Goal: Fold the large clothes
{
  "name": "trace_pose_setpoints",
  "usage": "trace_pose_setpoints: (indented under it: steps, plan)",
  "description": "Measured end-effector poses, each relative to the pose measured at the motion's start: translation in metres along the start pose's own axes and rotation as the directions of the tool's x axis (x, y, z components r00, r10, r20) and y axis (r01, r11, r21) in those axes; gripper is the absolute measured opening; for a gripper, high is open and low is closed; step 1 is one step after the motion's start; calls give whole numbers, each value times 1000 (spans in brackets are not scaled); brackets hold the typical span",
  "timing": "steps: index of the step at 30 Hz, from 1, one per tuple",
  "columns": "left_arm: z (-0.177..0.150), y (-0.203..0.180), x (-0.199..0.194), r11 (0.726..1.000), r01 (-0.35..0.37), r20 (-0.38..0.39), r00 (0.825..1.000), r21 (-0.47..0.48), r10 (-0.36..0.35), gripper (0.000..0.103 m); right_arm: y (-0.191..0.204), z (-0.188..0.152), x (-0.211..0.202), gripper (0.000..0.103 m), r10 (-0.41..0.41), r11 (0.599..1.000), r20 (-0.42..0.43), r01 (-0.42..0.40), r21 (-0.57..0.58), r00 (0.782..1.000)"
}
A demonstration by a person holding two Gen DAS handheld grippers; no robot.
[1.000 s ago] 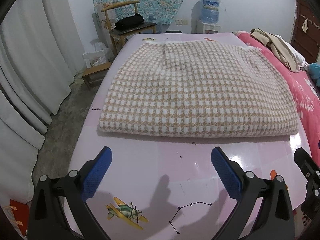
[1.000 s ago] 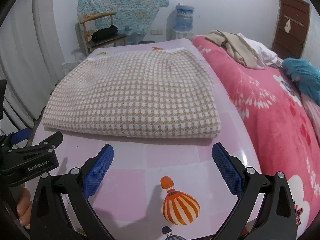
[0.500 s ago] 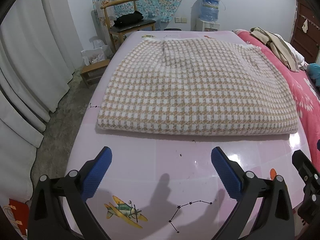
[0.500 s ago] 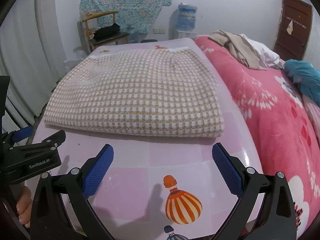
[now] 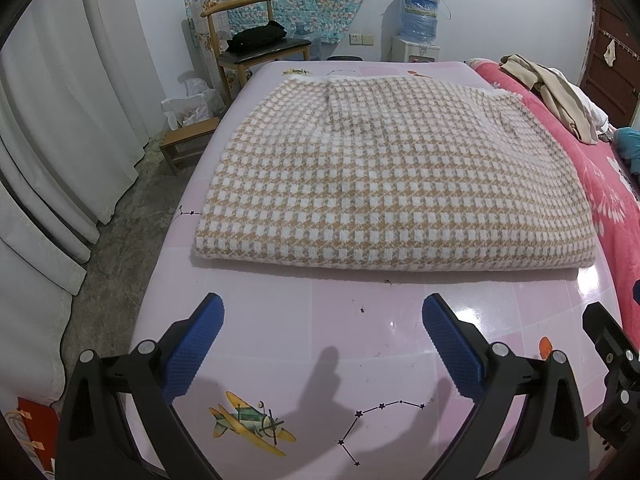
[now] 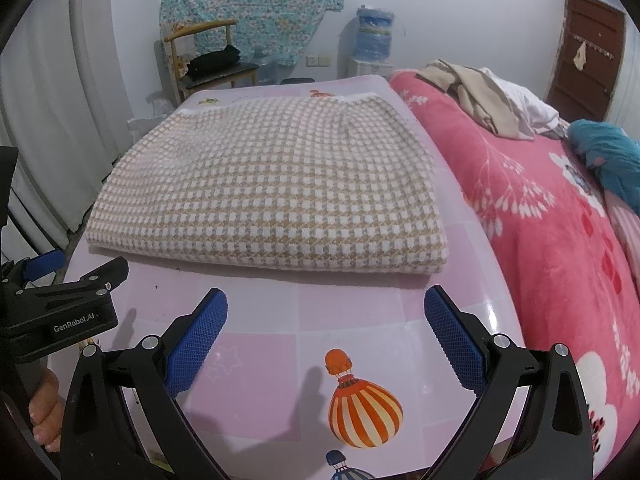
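My left gripper [image 5: 322,334] hovers spread wide and empty, short of the folded checked garment [image 5: 394,184] lying on the pink table [image 5: 304,316]; my right gripper [image 6: 326,328] likewise. Pinching only the top layer risks undoing the fold

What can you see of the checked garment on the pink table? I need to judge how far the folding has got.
The checked garment is a thick, knit-looking fabric in a tan and white houndstooth check with a white border at its far edge. It lies flat, folded into a rough rectangle with a rounded, doubled near edge, on the glossy pink table cover. Its right side lies next to the pink blanket. Neither open hand-held gripper touches it.
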State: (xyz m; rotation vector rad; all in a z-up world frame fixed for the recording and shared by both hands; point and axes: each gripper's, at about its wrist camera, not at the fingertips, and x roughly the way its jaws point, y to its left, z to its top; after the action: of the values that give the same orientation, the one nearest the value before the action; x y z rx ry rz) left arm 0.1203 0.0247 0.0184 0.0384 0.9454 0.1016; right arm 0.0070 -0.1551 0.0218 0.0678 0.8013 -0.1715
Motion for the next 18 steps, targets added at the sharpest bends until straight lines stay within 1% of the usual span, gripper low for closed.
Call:
trace_pose_setpoints:
  steps: [18]
  plan:
    - [1, -1, -1, 1000, 3, -2, 1000, 0, -3, 98, 0, 1, 0, 95, 0, 1000, 2, 0, -6, 1000]
